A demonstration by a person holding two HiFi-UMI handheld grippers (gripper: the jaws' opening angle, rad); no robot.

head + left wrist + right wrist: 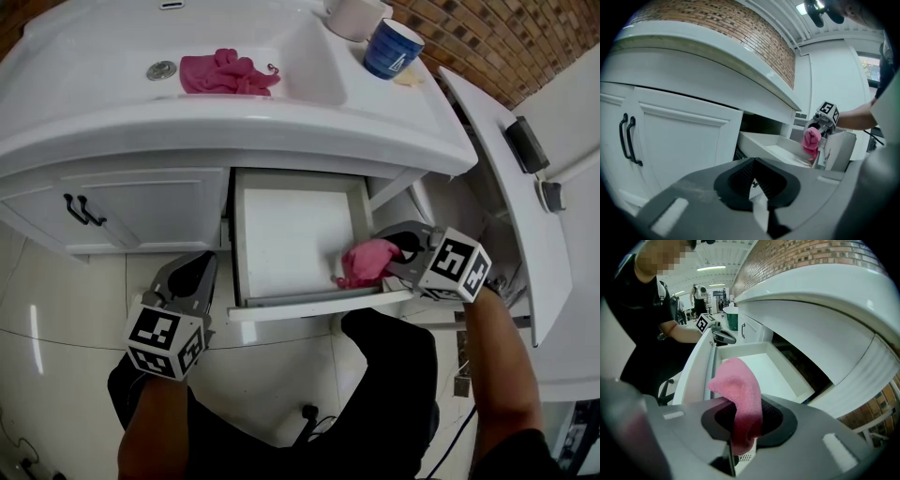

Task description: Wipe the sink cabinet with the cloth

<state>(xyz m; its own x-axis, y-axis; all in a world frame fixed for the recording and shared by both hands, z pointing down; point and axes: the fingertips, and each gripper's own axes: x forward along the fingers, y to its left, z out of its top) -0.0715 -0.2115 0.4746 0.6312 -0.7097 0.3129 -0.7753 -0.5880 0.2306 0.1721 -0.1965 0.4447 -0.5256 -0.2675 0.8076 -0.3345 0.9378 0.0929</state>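
The white sink cabinet (141, 206) has its middle drawer (291, 234) pulled out. My right gripper (398, 248) is shut on a pink cloth (367, 261), which lies against the drawer's front right corner. In the right gripper view the cloth (740, 394) bulges up from between the jaws over the drawer (750, 366). My left gripper (192, 272) hangs shut and empty beside the drawer's front left corner, under the cabinet doors. From the left gripper view the cloth (811, 139) shows across the drawer (773, 145).
A second pink cloth (225, 73) lies in the sink basin by the drain. A blue cup (392, 47) and a white cup (356, 14) stand on the counter's back right. Black door handles (82, 210) are at the left. A white door panel (506, 187) stands open at the right.
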